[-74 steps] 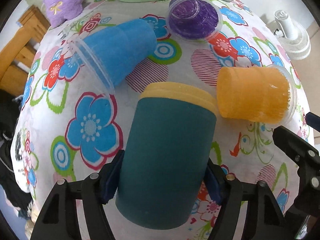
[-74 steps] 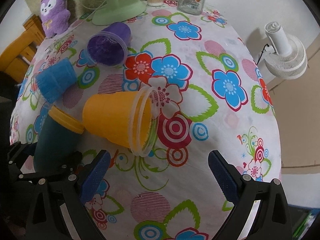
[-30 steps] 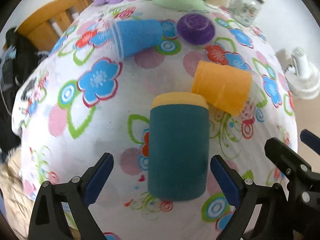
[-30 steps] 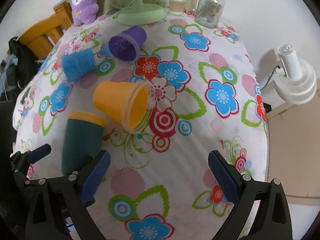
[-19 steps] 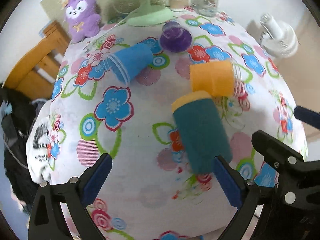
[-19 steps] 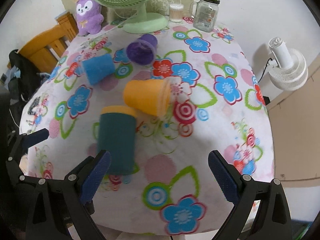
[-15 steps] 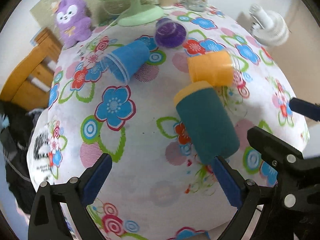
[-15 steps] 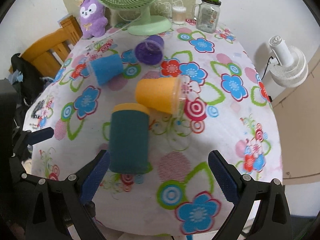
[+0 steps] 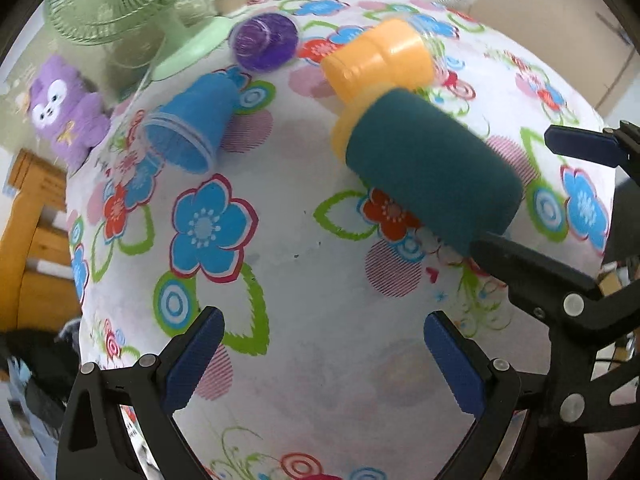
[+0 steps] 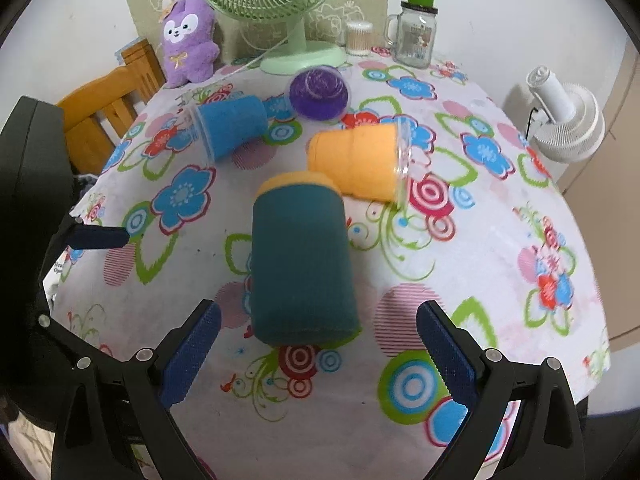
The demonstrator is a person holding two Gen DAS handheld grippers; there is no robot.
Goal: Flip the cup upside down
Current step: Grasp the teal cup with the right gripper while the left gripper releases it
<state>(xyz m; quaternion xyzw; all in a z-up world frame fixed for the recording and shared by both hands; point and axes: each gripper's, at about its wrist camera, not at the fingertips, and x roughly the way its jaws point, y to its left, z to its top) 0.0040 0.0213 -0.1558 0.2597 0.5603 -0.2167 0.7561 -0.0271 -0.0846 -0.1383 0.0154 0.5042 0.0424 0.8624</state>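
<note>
A dark teal cup (image 10: 302,260) with a yellow rim stands upside down on the flowered tablecloth, rim on the cloth; it also shows in the left wrist view (image 9: 428,168). My right gripper (image 10: 316,354) is open and empty, just short of the cup. My left gripper (image 9: 320,360) is open and empty, left of the cup and apart from it. An orange cup (image 10: 360,160), a blue cup (image 10: 230,128) and a purple cup (image 10: 319,90) lie on their sides behind it.
A green fan (image 10: 280,8), a purple plush toy (image 10: 188,40), a glass jar (image 10: 416,36) and a small container (image 10: 359,38) stand at the table's far edge. A wooden chair (image 10: 108,100) is at the left, a white fan (image 10: 568,116) beyond the right edge.
My left gripper let go of the teal cup, opened and drew back to the left. My right gripper pulled back and swung in front of the cup. The cup stayed put.
</note>
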